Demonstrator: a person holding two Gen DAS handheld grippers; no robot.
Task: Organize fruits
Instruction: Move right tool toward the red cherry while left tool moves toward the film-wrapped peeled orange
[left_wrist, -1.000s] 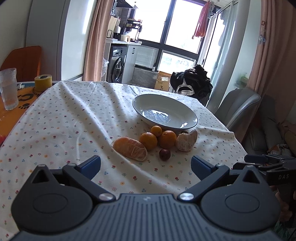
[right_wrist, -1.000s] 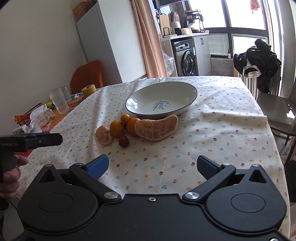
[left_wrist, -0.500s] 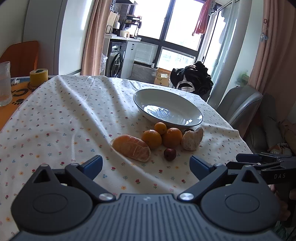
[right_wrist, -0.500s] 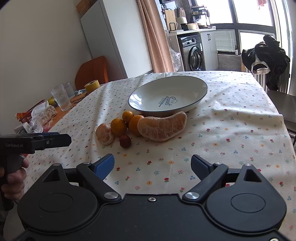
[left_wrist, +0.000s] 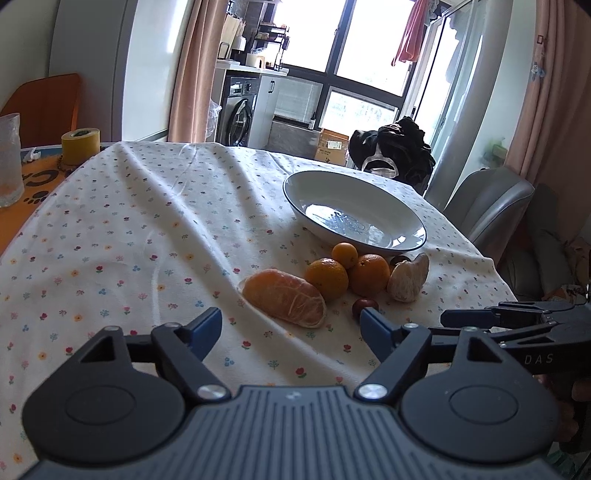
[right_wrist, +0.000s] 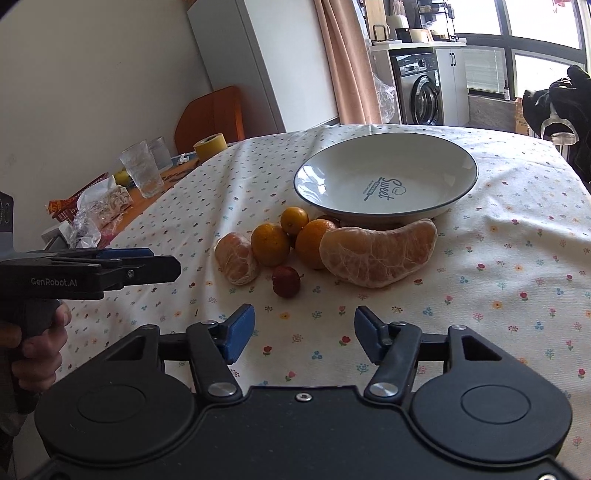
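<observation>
Left gripper: your left gripper hangs over the flowered tablecloth, jaws spread wide, nothing between them.
Right gripper: your right gripper is also spread wide and empty, low over the cloth.
Nearest to left: the small peeled half lies just ahead of the left fingers, touching nothing but the cloth as far as you can see.
Nearest to right: the dark red fruit sits just ahead, between the two blue pads; part of it shows by the left gripper's right pad.
Big peeled piece: the big peeled crescent lies ahead and a bit right of your right gripper, pressed against one orange.
Oranges: three small oranges bunch together behind the red fruit, between the two peeled pieces, close against the bowl's near edge.
Bowl: the white bowl stands past the fruit pile, empty, "Sweet" printed inside.
Far left of right gripper: a glass, a yellow tape roll and plastic wrappers lie off the cloth.
Hand: your left hand grips the left gripper's handle.
</observation>
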